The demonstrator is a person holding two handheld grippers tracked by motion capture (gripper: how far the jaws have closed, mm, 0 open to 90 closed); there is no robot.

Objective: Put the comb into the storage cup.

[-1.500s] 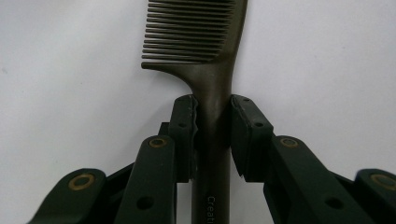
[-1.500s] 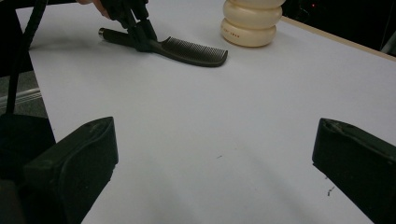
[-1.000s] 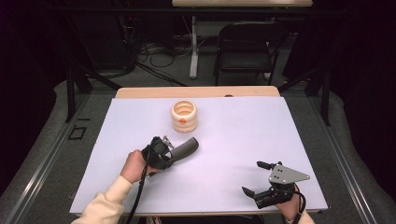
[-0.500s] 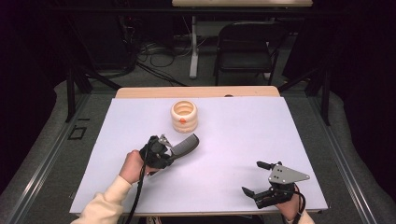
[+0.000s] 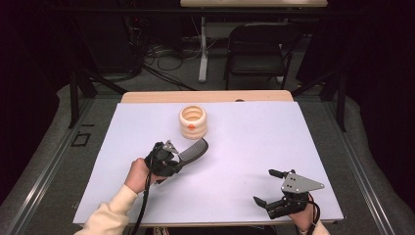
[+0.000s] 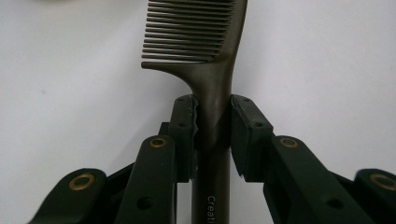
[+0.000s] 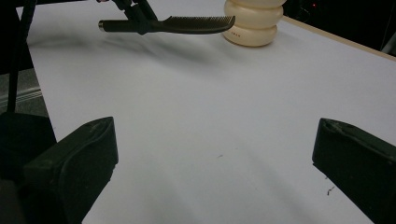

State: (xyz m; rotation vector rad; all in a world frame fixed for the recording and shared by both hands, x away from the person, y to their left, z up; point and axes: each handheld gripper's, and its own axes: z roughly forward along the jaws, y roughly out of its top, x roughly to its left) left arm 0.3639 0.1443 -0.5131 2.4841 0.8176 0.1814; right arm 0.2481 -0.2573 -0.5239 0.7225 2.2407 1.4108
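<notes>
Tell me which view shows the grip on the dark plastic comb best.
The left gripper view: the black pads clamp the dark plastic comb at its handle. The high view shows it small; the right gripper view shows it side-on, off the table.

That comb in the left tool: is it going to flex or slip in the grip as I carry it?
The comb probably stays stiff: it juts out level from the left tool without sagging. Slipping seems possible, since the handle looks smooth and is pinched only near its neck. It likely weighs little, being thin.
</notes>
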